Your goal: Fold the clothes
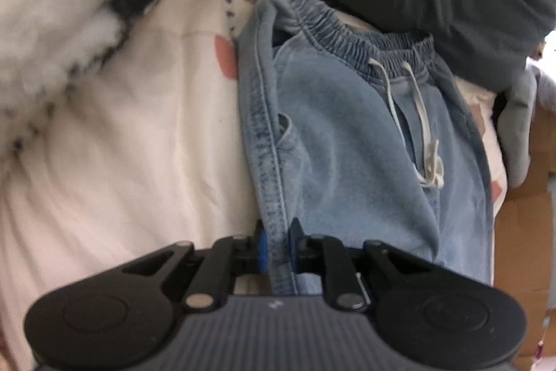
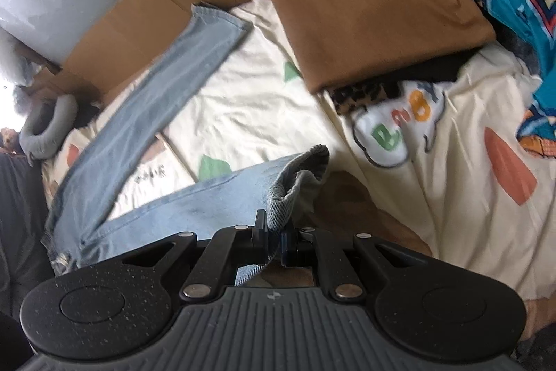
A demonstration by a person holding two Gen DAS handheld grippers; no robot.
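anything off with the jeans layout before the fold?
Yes. The jeans lie with legs splayed apart in a V, not stacked. The hem pinched by the right gripper is crumpled. The left gripper clamps the side seam.

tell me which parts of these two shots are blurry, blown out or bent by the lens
Left wrist view: the spotted fleece at top left is smeared, the jeans fairly sharp, and a white patch is blown out at the right edge. Right wrist view: the far jeans leg is softened, glare whitens the left edge, and the fisheye bows the cardboard.
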